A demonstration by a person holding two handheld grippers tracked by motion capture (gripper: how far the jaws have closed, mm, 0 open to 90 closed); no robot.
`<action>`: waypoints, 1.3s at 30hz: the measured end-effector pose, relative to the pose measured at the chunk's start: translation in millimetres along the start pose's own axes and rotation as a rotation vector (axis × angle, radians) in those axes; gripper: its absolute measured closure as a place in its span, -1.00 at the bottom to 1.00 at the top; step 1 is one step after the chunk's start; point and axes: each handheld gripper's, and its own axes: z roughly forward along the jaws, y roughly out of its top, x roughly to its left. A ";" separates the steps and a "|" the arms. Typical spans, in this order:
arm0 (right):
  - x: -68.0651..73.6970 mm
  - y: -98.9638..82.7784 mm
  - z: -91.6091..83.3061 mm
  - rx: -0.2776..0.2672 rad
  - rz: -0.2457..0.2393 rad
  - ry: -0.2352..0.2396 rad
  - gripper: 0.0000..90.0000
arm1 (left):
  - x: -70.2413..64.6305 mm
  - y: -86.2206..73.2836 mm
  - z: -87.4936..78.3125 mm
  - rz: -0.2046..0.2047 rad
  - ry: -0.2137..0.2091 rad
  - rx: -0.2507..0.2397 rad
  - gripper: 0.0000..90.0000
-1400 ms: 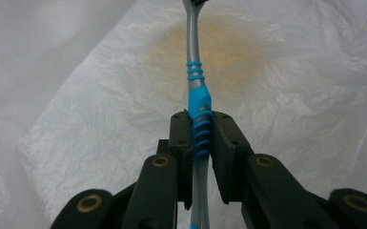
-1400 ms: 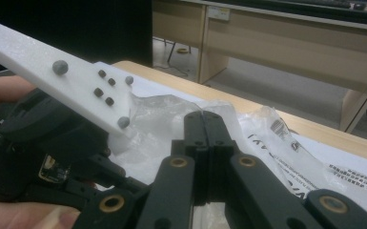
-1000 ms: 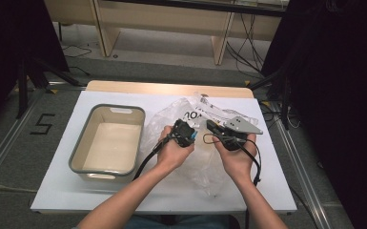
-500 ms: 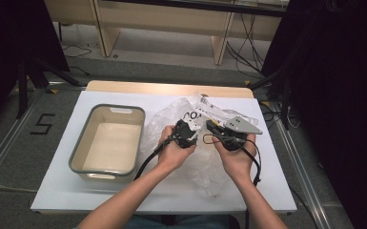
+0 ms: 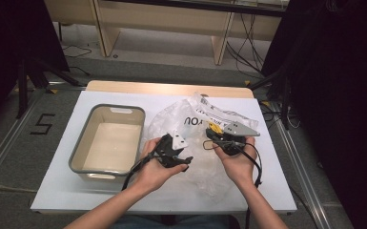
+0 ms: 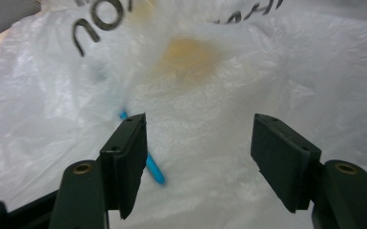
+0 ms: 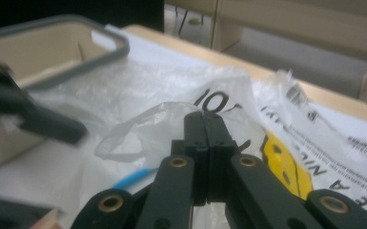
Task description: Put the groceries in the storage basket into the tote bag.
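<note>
My right gripper point(image 7: 205, 117) clamps a fold of the thin, limp, slippery plastic bag point(image 5: 190, 131) at table centre; my left gripper point(image 6: 198, 143), jaws just opened and empty, should pinch the bunched film at twelve o'clock.

light: bright table, dark surround | blur: soft close-ups, motion-smeared edge

Thin, crinkled, translucent plastic bag point(image 5: 190, 129); smooth matt plastic tub point(image 5: 107, 143); matt white tabletop point(image 5: 276, 191).
</note>
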 end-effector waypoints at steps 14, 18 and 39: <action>-1.3 -41.6 13.0 0.350 -0.071 0.204 0.98 | 19.2 -16.4 -30.3 -0.092 0.002 -0.021 -0.19; -0.4 -52.9 18.8 0.425 -0.079 0.244 0.98 | 23.0 -19.5 -26.9 -0.104 0.013 -0.009 -0.16; -49.0 -49.5 -32.2 0.239 0.093 -0.009 0.12 | 16.0 -37.0 -12.6 -0.101 -0.009 0.035 -0.13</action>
